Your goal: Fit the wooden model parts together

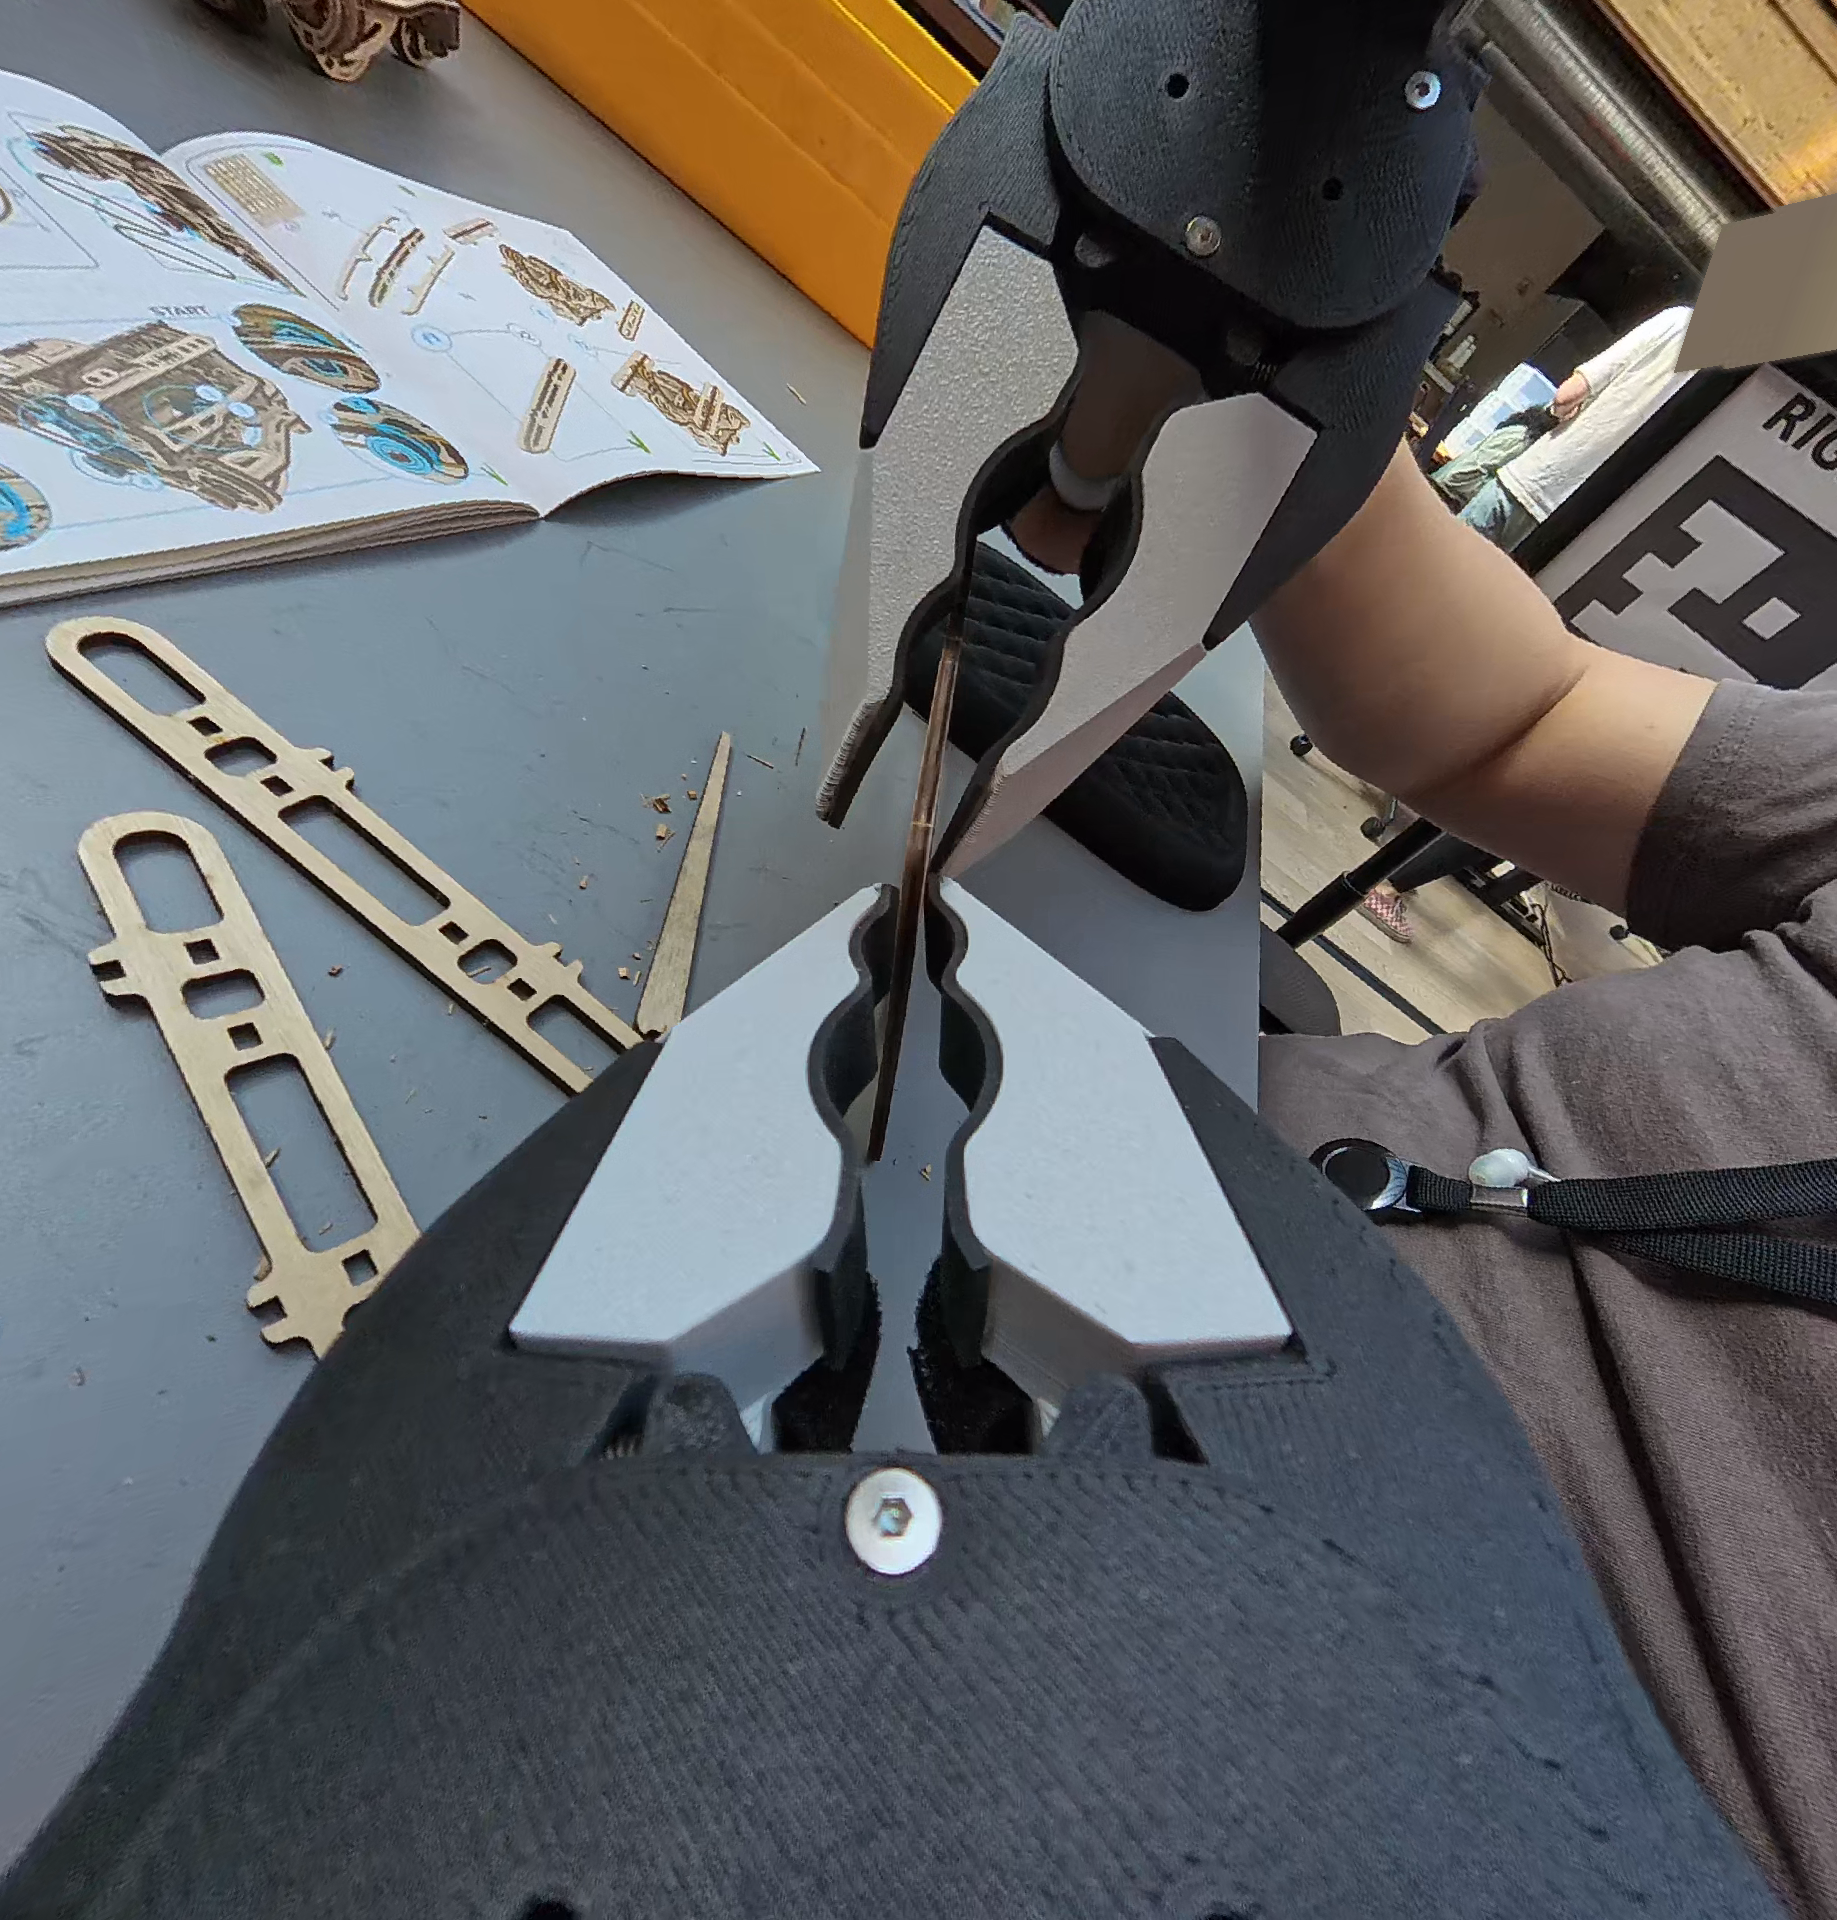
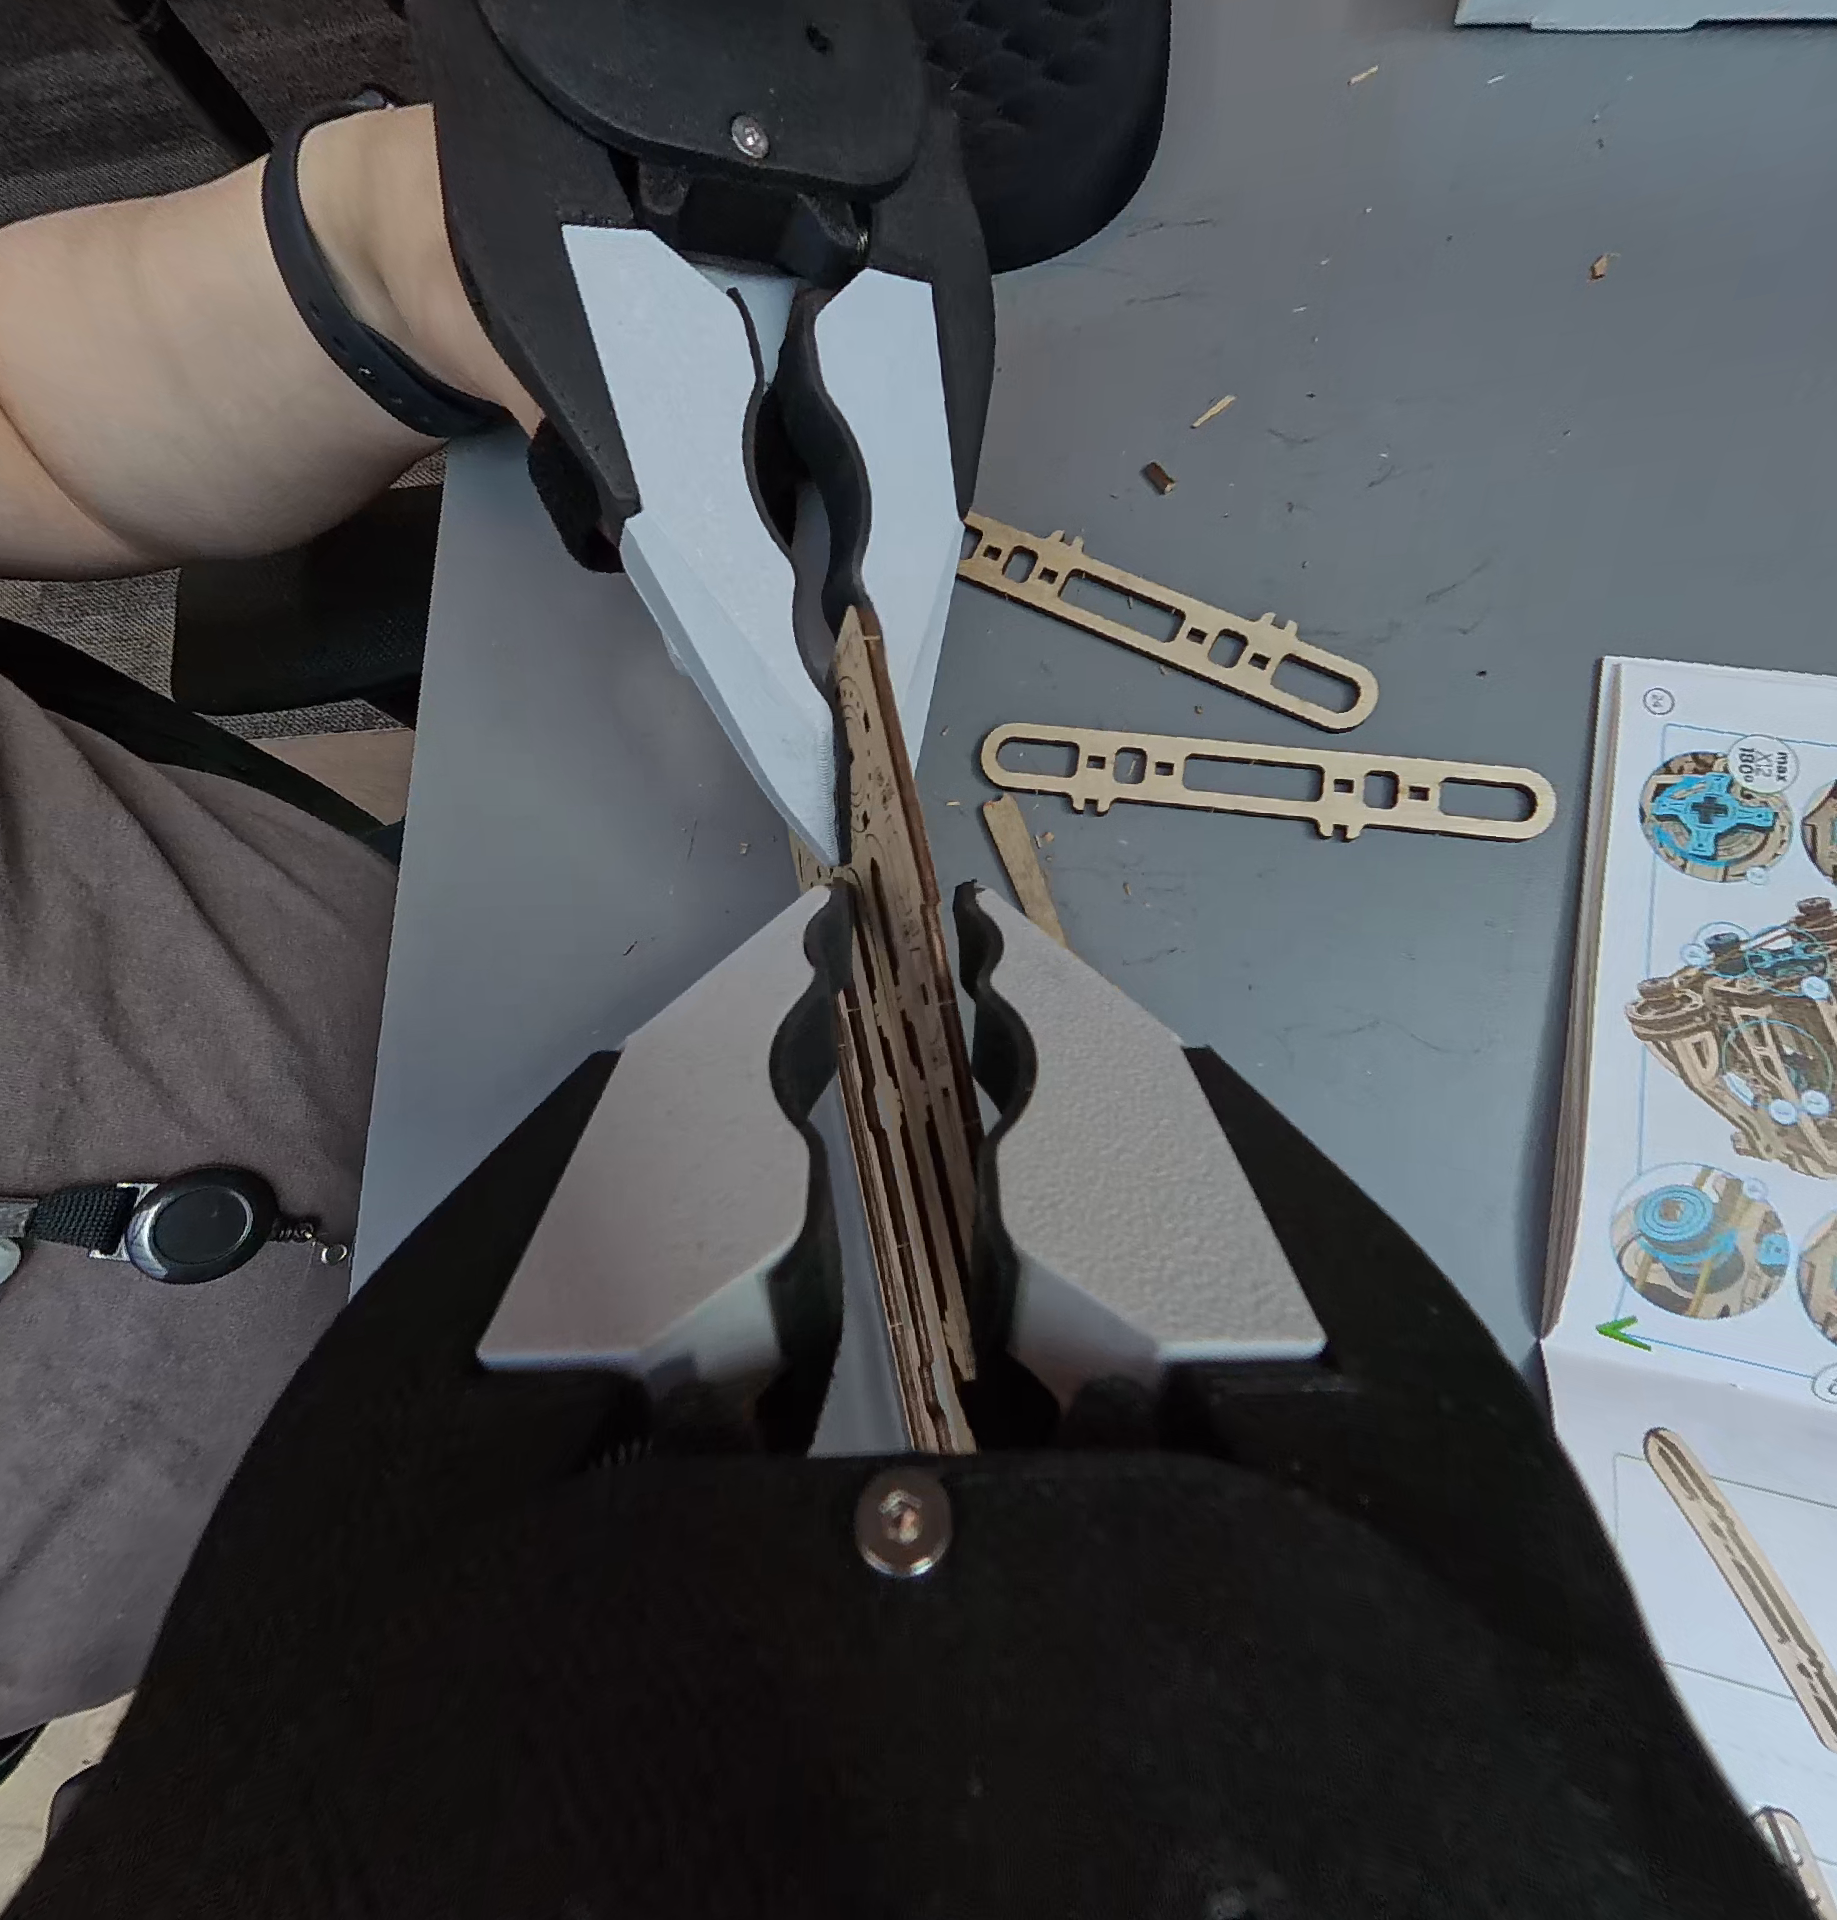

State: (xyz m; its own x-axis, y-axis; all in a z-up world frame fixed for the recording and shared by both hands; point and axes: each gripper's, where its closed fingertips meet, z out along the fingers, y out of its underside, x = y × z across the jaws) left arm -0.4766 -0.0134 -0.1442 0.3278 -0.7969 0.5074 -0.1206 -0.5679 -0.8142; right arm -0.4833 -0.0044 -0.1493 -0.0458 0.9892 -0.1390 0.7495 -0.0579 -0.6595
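Wooden model part (image 2: pixel 898 1049) held in the air between the two grippers, above the near edge of the grey desk (image 2: pixel 1413 364). It is a thin, flat, laser-cut plywood strip, pale tan on its face with dark scorched edges and a row of slots and small notches cut through it. In the right wrist view its face shows at a slant; in the left wrist view it is edge-on, a dark narrow line (image 1: pixel 909 956).

Right gripper (image 2: pixel 893 914): jaws clenched on the strip, which runs back between the wavy black pads as far as the gripper body. Left gripper (image 1: pixel 903 914): jaws closed on the strip's other end, tips pinching it. The two grippers face each other nearly tip to tip, the strip bridging them.

On the desk beyond, two more flat slotted wooden strips (image 1: pixel 301 842) (image 1: pixel 239 1070) lie side by side, apart from each other, each with a rounded loop end and small side tabs. A thin pointed wooden sliver (image 1: pixel 690 894) lies just beside the longer one, with wood crumbs scattered around. An open instruction booklet (image 1: pixel 270 343) with pictures of a wooden vehicle lies farther off. An assembled wooden model piece (image 1: pixel 342 31) is partly in view at the desk's far edge, near a yellow box (image 1: pixel 748 135).
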